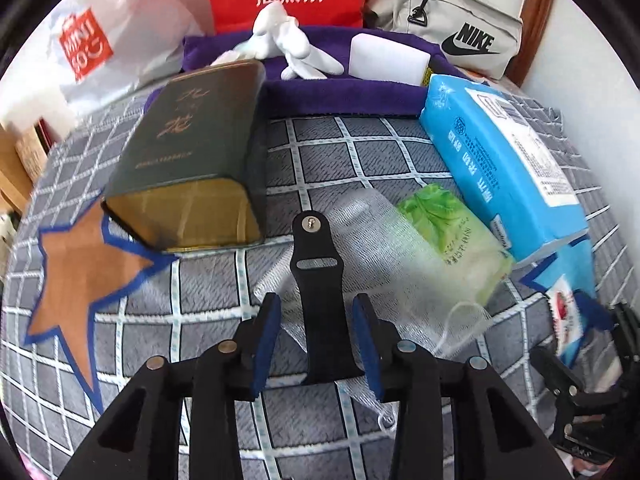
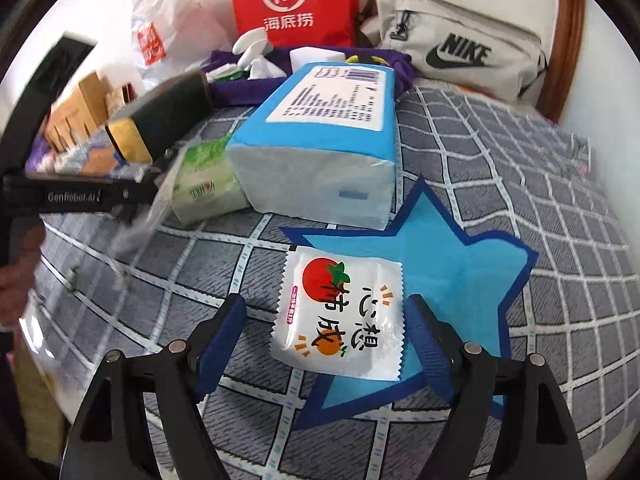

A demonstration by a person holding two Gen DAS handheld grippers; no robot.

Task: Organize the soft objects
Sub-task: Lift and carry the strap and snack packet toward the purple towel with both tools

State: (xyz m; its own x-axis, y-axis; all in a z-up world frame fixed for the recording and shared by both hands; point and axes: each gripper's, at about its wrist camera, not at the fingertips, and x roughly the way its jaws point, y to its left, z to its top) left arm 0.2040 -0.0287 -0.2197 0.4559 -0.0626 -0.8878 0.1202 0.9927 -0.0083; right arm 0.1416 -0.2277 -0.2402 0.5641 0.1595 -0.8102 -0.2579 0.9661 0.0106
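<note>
I am working over a bed covered in a grey checked sheet (image 1: 320,152). My left fingers (image 1: 316,344) are parted, with a black watch strap (image 1: 316,280) lying between the blue pads; I see a gap on each side, so the pads do not press on it. The strap rests on a white mesh bag (image 1: 360,220). Ahead to the left, a dark green tin box (image 1: 192,152) lies tilted on its side, its open golden end touching an orange star patch (image 1: 84,276). To the right sit a green tissue pack (image 1: 452,240) and, just beside it, a large blue tissue pack (image 1: 500,152).

My right fingers (image 2: 324,344) are spread wide, released, on either side of a white sachet with a tomato picture (image 2: 340,316). The sachet lies flat, partly on a blue star patch (image 2: 448,264), touching neither pad. At the far edge are a purple cloth (image 1: 352,92), a red paper bag (image 2: 296,0) and a grey Nike bag (image 2: 460,48).
</note>
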